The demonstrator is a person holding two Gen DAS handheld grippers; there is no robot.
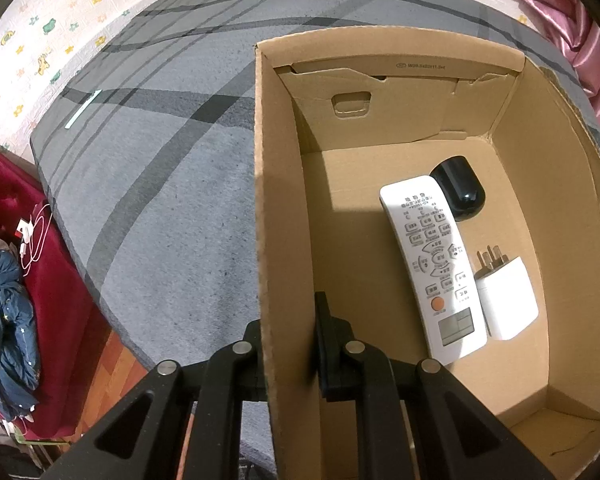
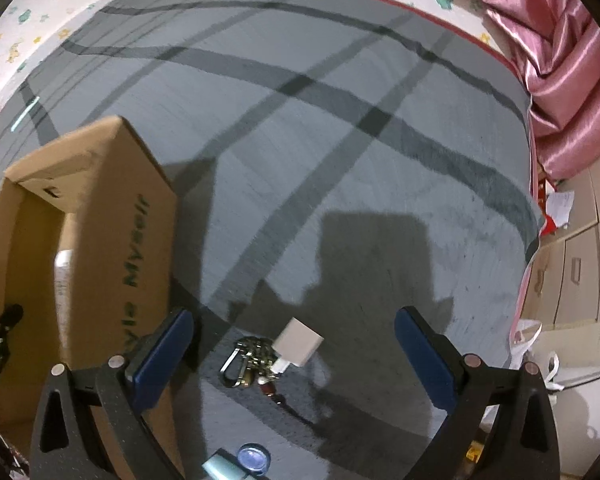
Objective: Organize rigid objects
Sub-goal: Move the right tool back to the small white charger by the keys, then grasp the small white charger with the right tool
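My left gripper point(image 1: 290, 344) is shut on the left wall of an open cardboard box point(image 1: 278, 208), one finger outside and one inside. On the box floor lie a white remote control point(image 1: 432, 264), a black mouse-like object point(image 1: 458, 186) and a white plug charger point(image 1: 506, 304). In the right wrist view my right gripper point(image 2: 294, 344) stands open above the grey bed cover, with a bunch of keys point(image 2: 248, 364) and a small white adapter point(image 2: 298, 344) lying between its blue pads point(image 2: 162, 356). The box point(image 2: 100, 248) stands to its left.
The grey striped cover point(image 2: 340, 160) spreads wide beyond the box. A small round blue-lensed object point(image 2: 253, 459) lies at the bottom edge of the right wrist view. A red sofa with white cables point(image 1: 32, 236) and dark clothing sits left; pink curtains point(image 2: 560, 52) hang at right.
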